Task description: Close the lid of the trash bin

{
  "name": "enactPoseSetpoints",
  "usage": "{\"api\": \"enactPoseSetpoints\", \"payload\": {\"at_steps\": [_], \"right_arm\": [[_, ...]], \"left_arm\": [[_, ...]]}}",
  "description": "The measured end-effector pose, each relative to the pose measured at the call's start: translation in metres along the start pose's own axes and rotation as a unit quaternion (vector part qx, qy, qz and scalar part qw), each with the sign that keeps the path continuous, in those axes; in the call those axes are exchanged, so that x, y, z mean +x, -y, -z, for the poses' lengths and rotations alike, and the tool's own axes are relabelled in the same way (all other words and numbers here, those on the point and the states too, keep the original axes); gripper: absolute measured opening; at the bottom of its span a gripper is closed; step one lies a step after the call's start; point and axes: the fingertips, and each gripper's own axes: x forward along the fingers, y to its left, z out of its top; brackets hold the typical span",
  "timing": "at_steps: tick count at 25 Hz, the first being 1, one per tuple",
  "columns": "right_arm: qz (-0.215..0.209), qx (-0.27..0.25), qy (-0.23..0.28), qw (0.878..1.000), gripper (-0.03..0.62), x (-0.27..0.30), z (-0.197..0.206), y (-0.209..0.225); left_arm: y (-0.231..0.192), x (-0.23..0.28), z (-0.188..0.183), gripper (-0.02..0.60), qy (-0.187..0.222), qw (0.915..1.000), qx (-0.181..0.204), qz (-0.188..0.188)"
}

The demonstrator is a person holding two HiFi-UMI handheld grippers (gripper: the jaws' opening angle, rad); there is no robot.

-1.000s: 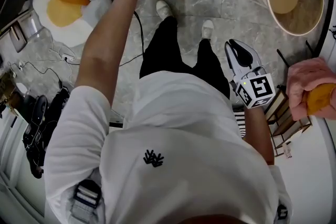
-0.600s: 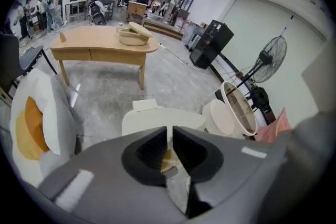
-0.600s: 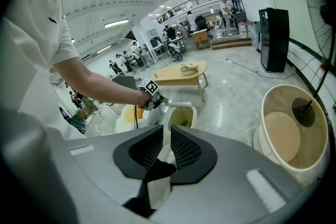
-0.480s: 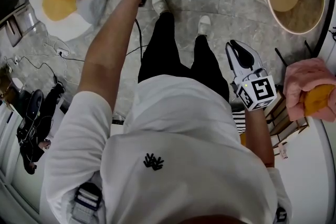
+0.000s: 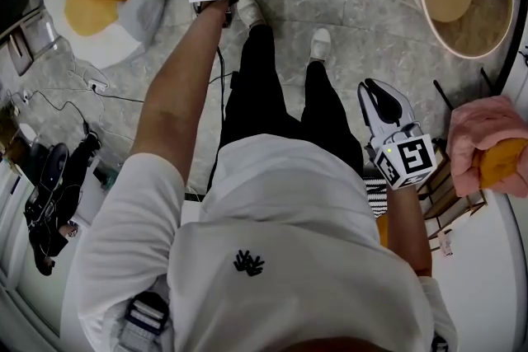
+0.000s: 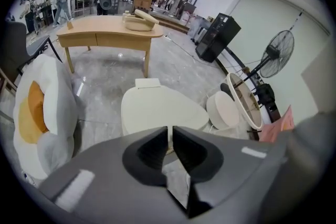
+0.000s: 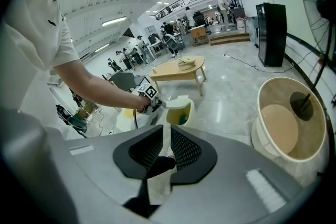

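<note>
The cream trash bin (image 7: pixel 189 112) stands on the grey marble floor (image 5: pixel 363 4), its lid (image 6: pixel 163 110) tilted partway down. The left claw (image 6: pixel 170 136) is just before the lid, jaws nearly together and empty. The right claw (image 7: pixel 167 136) hangs beside the hip, likewise empty with its jaws almost touching, and black square markers (image 5: pixel 411 158) show on its cube.

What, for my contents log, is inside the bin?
Through the gap under the lid, the bin shows a yellowish inner wall and something green; the lid covers the rest.
</note>
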Motion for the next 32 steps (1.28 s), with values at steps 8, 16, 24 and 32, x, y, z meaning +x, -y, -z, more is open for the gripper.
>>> {"api": "enactPoseSetpoints", "payload": {"at_steps": [8,16,24,32], "right_arm": [[-0.003,0.002,-0.017,1.000,0.044,0.003,0.016,0.009],[-0.007,0.000,-0.030,1.000,0.044,0.010,0.011,0.015],[-0.006,-0.011,-0.049,0.999,0.044,0.022,0.010,0.022],[0.000,-0.010,-0.068,0.998,0.044,0.026,0.012,0.026]], "left_arm": [[-0.005,0.027,0.035,0.058,-0.027,0.9996,-0.005,-0.008],[-0.009,0.053,0.056,0.058,-0.047,0.9987,-0.013,-0.011],[-0.019,0.076,0.073,0.058,-0.066,0.9976,-0.014,-0.018],[-0.026,0.095,0.086,0.058,-0.086,0.9958,-0.023,-0.022]]}}
